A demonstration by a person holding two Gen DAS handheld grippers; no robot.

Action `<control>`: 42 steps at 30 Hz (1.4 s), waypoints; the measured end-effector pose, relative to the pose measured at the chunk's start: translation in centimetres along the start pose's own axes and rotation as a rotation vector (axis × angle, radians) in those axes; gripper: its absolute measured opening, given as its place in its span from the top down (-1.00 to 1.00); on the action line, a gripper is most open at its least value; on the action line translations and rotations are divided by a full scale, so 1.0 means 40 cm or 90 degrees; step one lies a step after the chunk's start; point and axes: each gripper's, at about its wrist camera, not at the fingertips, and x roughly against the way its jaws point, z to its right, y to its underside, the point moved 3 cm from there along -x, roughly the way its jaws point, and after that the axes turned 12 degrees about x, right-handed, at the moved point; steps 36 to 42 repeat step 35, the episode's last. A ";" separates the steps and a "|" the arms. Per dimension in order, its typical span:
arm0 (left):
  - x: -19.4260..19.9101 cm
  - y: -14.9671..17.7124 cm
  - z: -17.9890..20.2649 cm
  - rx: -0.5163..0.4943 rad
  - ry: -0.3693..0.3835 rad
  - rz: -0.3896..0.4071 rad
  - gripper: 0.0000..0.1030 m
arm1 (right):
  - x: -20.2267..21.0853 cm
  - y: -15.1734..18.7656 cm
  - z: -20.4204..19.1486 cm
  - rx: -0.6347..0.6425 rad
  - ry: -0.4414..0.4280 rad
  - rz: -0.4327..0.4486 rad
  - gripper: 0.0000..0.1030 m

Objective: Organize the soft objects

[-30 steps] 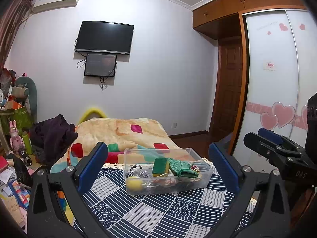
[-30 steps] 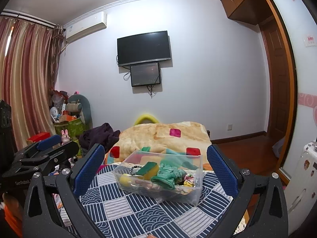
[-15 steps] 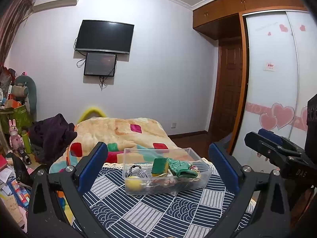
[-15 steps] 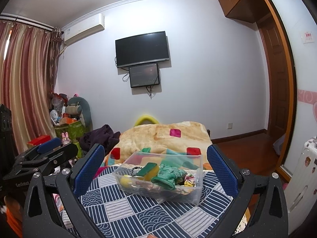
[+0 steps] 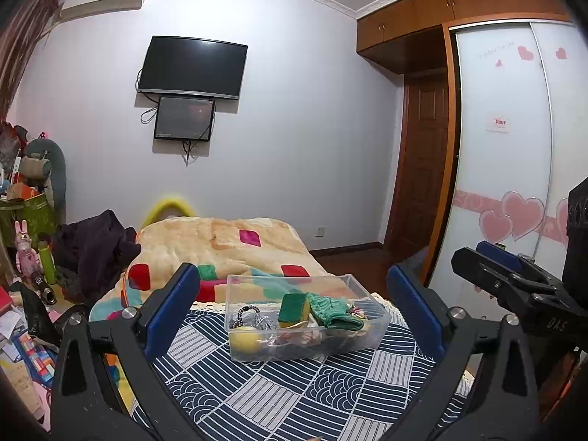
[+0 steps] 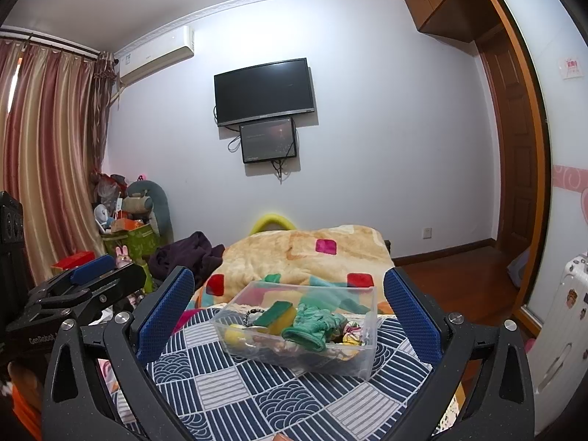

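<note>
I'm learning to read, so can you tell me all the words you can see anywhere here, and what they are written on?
"DAS": on the right gripper, seen in the left wrist view.
"GenRobot", cut off at the end: on the left gripper, seen in the right wrist view.
Red and white sign on the wardrobe door: too small to read.
Air conditioner label: too blurred to read.

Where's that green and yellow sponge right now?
The sponge leans inside the clear plastic box on the patterned cloth, just left of the green glove in both wrist views.
</note>
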 end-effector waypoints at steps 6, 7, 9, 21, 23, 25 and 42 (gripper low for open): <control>0.004 0.000 0.009 -0.008 0.001 0.006 -1.00 | 0.001 0.000 -0.001 0.000 -0.001 0.000 -1.00; 0.005 0.000 0.010 -0.009 0.001 0.006 -1.00 | 0.001 0.000 -0.001 0.000 0.000 0.001 -1.00; 0.008 -0.001 0.012 -0.008 0.005 0.007 -1.00 | 0.001 0.001 -0.001 0.000 0.001 0.002 -1.00; 0.003 -0.001 0.013 0.006 0.013 -0.011 -1.00 | 0.001 -0.002 -0.002 0.001 0.005 0.003 -1.00; 0.002 -0.002 0.009 0.012 0.014 -0.013 -1.00 | 0.001 -0.001 -0.001 0.000 0.004 0.003 -1.00; -0.001 0.000 0.007 0.012 0.017 -0.019 -1.00 | 0.001 0.000 -0.002 0.000 0.002 0.002 -1.00; -0.003 0.001 0.006 0.010 0.013 -0.020 -1.00 | -0.003 0.004 -0.015 0.013 0.000 -0.002 -1.00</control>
